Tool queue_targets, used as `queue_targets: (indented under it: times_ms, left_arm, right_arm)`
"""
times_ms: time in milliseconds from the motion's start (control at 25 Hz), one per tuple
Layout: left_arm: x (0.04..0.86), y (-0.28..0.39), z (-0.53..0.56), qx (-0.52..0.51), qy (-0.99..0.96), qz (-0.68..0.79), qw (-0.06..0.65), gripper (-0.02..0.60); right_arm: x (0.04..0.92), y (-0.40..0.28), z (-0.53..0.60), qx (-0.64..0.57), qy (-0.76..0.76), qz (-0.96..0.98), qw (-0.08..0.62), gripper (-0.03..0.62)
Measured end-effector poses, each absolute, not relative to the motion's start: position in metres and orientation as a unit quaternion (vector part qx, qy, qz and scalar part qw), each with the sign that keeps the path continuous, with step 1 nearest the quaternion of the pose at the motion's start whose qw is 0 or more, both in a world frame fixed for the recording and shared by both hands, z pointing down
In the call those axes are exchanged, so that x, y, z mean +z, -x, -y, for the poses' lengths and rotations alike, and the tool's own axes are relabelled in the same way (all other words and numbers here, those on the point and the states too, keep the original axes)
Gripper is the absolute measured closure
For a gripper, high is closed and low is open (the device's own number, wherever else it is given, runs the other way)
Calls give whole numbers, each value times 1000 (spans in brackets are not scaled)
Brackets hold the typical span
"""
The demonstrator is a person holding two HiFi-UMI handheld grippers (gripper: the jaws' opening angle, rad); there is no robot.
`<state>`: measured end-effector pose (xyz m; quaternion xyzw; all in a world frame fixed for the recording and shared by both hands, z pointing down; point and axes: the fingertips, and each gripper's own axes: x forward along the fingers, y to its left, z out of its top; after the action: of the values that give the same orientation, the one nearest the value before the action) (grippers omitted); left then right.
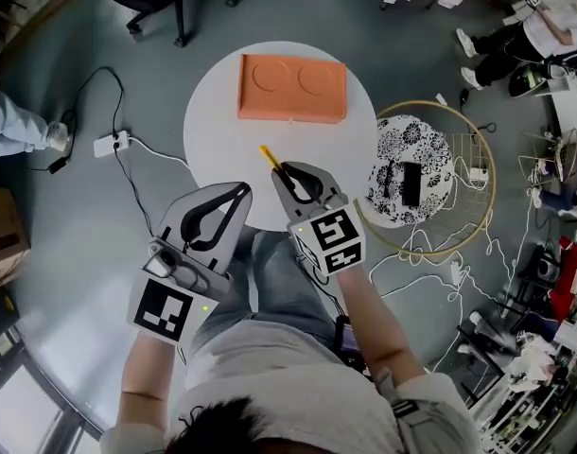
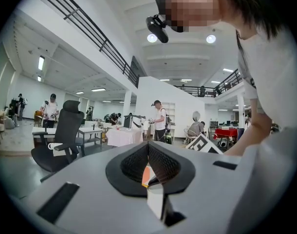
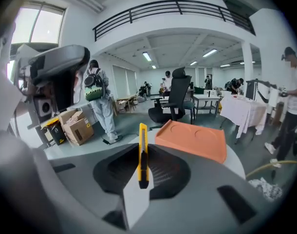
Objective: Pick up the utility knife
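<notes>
My right tongs (image 1: 288, 171), at centre frame over the near edge of the round white bench (image 1: 211, 130), are clamped on the yellow utility knife (image 1: 269, 156), which points toward the orange tray (image 1: 291, 89) at upper centre, while my left tongs (image 1: 241, 191), lower left, are closed on nothing.

Legible text, numbers, brands: we find none.
Items checked:
- Square marker (image 1: 164, 310) on the left gripper (image 1: 242, 190) and square marker (image 1: 332, 235) on the right gripper (image 1: 283, 171): black-and-white patterns only, no letters or digits.
- Cardboard boxes (image 3: 76, 126): nothing we can read.
</notes>
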<state>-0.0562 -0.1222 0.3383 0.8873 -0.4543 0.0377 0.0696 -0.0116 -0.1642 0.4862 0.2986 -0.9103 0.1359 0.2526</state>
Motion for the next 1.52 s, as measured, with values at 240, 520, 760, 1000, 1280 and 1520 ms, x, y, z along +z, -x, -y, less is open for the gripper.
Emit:
queue_targets:
  times_ms: [240,520,760,1000,1280,1520]
  left_arm:
    - [326,40,115,35,-907,415,56,571]
    - [308,16,99,19,-928,371,39,571]
    - [296,-5,79,13,-942,334,23,571]
    - [289,-19,60,13,-953,302,11,571]
    - [283,-21,46,11,-959,282,3,571]
    - [278,-15,41,7,-962,274,-3,571]
  right_arm:
    - [423,-2,148,114,-339,915,186,530]
    - [362,-20,116,84,-375,915,120,530]
    - [316,-36,86,55,-398,913,73,530]
    - [290,-45,59,33,-418,907,48,530]
    - [275,-45,41,21,-430,902,25,530]
    - [268,-39,34,9,-431,902,18,530]
